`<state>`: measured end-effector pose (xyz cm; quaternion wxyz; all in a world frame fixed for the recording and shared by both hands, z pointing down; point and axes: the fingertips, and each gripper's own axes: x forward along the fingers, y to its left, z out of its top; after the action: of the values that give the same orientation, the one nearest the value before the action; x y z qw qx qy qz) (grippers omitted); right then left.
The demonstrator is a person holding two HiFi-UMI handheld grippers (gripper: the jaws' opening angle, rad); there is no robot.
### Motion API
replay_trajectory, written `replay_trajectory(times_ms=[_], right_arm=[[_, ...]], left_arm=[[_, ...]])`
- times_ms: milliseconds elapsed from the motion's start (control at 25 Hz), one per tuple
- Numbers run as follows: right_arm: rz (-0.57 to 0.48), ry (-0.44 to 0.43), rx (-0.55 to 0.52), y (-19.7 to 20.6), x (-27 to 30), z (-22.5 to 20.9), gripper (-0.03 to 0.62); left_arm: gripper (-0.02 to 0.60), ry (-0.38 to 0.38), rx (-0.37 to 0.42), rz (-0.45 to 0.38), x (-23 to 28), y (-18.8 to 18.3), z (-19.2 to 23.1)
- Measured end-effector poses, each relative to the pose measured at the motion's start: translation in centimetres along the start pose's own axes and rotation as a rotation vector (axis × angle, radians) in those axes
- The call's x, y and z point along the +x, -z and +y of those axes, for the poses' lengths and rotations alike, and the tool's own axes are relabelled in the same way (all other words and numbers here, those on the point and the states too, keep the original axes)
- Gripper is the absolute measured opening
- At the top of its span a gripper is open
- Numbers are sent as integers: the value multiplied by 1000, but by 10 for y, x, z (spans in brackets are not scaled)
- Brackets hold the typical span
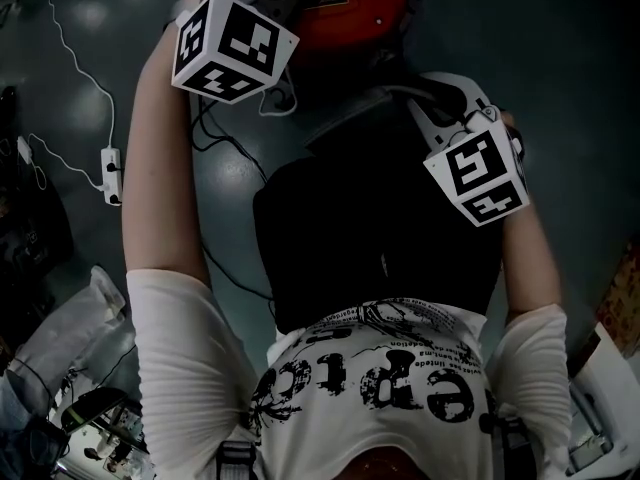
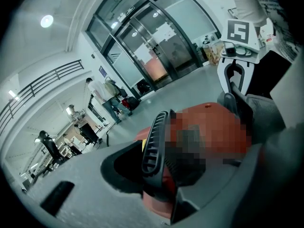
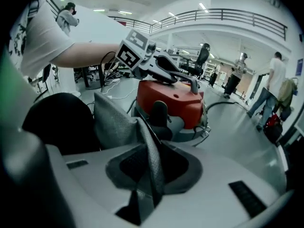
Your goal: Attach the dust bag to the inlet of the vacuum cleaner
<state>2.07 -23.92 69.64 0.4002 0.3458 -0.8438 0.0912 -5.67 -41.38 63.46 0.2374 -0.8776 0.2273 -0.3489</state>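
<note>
The red vacuum cleaner (image 1: 350, 3) stands on the floor in front of me. My left gripper (image 2: 159, 160) is shut on a black ribbed part (image 2: 153, 144) on its top, and that gripper's marker cube (image 1: 232, 46) shows at the head view's top left. The grey mesh dust bag (image 3: 116, 122) hangs just in front of the vacuum's red body (image 3: 168, 101). A fold of it runs between the jaws of my right gripper (image 3: 149, 167), which is shut on it. The right gripper's cube (image 1: 480, 173) sits to the right of the vacuum. In the head view the bag cannot be told from the dark mass below the vacuum.
A white power strip (image 1: 111, 176) with its cable lies on the floor at the left, near clear plastic bags (image 1: 70, 338). Black cables (image 1: 225, 148) trail beside the vacuum and a hose (image 3: 223, 106) curves off to its right. People (image 3: 275, 75) stand in the distance by glass doors (image 2: 156, 46).
</note>
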Motion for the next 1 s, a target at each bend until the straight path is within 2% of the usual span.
replay_trajectory(times_ms=[160, 280, 360, 440, 520, 600, 760, 840, 880, 920, 960, 1000], right_arm=[[24, -56, -13, 1, 0, 3, 57], [1, -67, 18, 3, 1, 2, 58], [-39, -37, 38, 2, 0, -2, 66], [-91, 22, 19, 0, -5, -7, 117], [-146, 65, -13, -4, -16, -9, 157], [-213, 72, 23, -15, -32, -11, 172], [-500, 82, 340, -55, -74, -37, 172], [-608, 124, 457, -65, -86, -57, 172], [-631, 148, 480, -67, -86, -64, 171], [-634, 173, 481, -67, -82, -68, 170], [-626, 200, 467, -67, -77, -70, 163], [-617, 230, 448, -66, -72, -72, 87]], left_arm=[[132, -22, 9, -6, -1, -1, 1], [132, -55, 7, -21, -1, 0, 1], [133, -48, 23, -24, -1, 0, 1], [169, -21, 50, -29, -7, -4, -2], [179, -12, 25, -71, -22, -16, -3], [179, -43, -61, -156, -46, -35, 1], [179, -183, -341, -325, -88, -54, -1], [178, -286, -472, -345, -98, -49, -6], [178, -341, -541, -342, -102, -44, -8], [153, -394, -622, -337, -108, -38, -9], [89, -444, -713, -336, -113, -30, -10], [38, -487, -806, -338, -118, -21, -12]])
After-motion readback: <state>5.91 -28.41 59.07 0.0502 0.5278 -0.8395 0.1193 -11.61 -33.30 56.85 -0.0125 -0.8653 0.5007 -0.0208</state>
